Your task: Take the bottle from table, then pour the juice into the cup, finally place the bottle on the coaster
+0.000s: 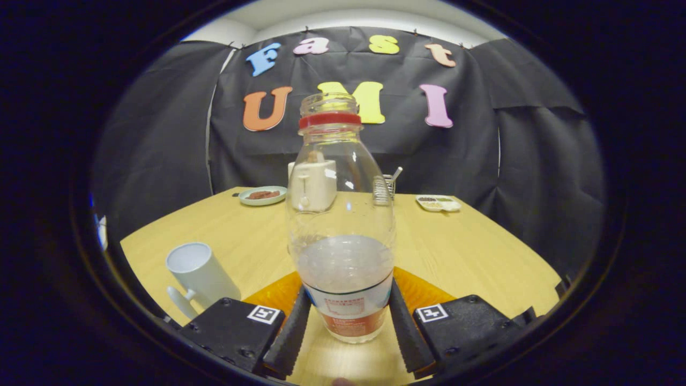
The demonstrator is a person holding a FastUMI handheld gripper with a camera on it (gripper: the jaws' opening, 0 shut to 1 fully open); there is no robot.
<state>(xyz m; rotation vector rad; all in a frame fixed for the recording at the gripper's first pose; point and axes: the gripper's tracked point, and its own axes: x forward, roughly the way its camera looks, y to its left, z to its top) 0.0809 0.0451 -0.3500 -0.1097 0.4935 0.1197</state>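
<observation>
A clear plastic bottle (pixel 343 214) with a red neck ring and no cap stands upright between my fingers. Pale juice fills its lower part, down to a label band. My gripper (pixel 348 289) is shut on the bottle, with both fingers pressing on its lower sides. An orange coaster (pixel 423 292) lies on the table just behind and below the bottle's base, showing on either side of it. I cannot tell whether the bottle touches the coaster. A white cup (pixel 198 273) with a handle stands on the table to the left of my fingers.
On the far side of the wooden table (pixel 482 252) are a white toaster-like box (pixel 313 185), a small plate (pixel 262 195) of food, a wire holder (pixel 388 185) and a small white tray (pixel 438 202). Black cloth walls close in the booth.
</observation>
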